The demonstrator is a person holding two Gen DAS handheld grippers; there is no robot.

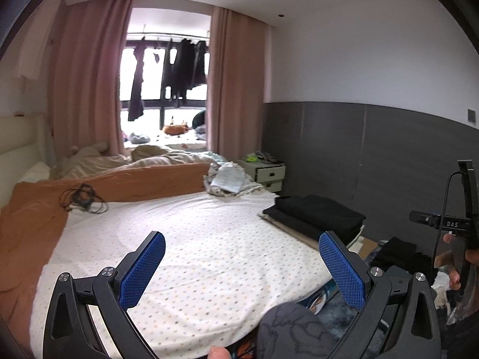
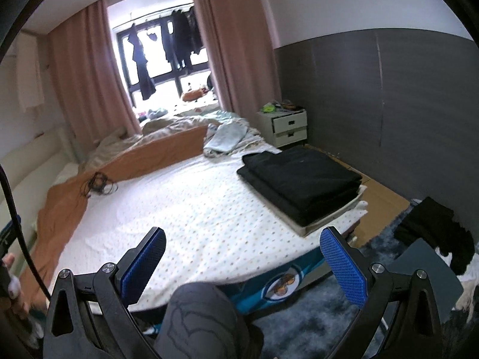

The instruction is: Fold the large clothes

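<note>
A stack of folded black clothes [image 2: 301,178] lies on the right side of the bed, seen also in the left wrist view as the black stack [image 1: 317,214]. More dark clothes [image 2: 431,227] lie in a heap on the floor to the right, and the same dark heap [image 1: 398,254] shows past the bed corner. My left gripper [image 1: 239,266] hangs open above the dotted white sheet [image 1: 194,239], holding nothing. My right gripper [image 2: 242,263] is open too, above the bed's near edge, empty. The right gripper's body [image 1: 461,224] and a hand show at the right edge.
An orange blanket [image 2: 119,164] with a tangled black cable [image 2: 98,184] covers the bed's left and far side. Crumpled light bedding [image 2: 224,137] lies at the back. A white nightstand [image 2: 284,127] stands by the grey wall. A knee [image 2: 197,320] shows below; blue rug [image 2: 299,323] on the floor.
</note>
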